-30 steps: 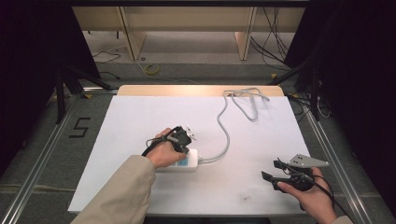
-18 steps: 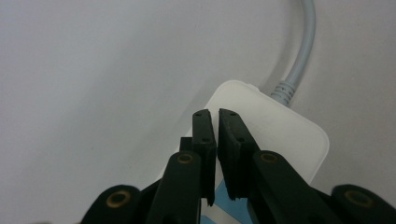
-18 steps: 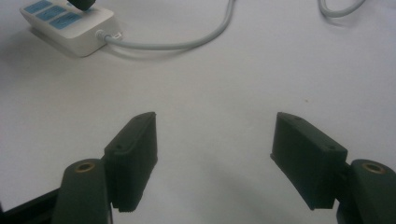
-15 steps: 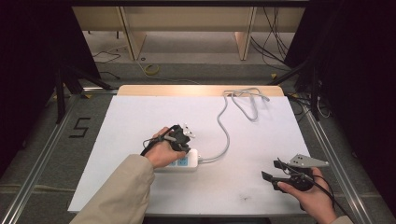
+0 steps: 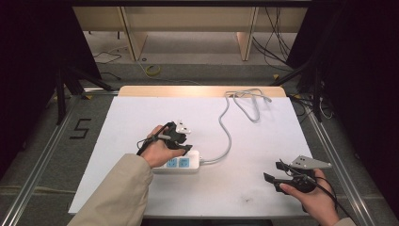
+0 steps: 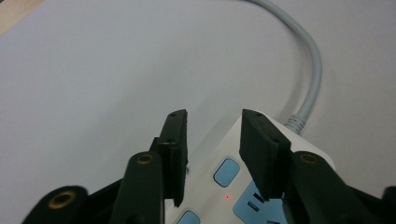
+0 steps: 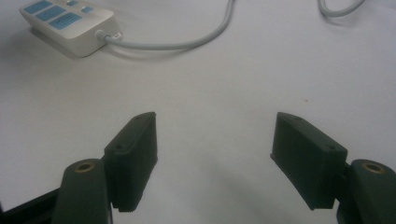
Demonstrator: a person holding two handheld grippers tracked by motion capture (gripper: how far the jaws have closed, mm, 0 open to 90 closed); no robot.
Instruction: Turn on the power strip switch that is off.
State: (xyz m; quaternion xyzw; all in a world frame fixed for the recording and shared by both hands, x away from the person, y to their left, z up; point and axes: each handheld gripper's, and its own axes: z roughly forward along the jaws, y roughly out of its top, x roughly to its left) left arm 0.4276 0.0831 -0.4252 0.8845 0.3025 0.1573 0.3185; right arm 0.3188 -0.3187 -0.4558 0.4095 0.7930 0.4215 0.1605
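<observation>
White tabletop [image 5: 141, 188], white power strip [image 5: 181, 164] (blue sockets), grey cord [image 5: 229, 136] curving away

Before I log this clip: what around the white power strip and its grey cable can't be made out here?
- White power strip with blue sockets: high view, its left end lies under the person's left hand.
- Same strip, left gripper view: near end cut off by the bottom edge and black jaws.
- Grey cable: plug end in the far loop is too small to identify.
</observation>
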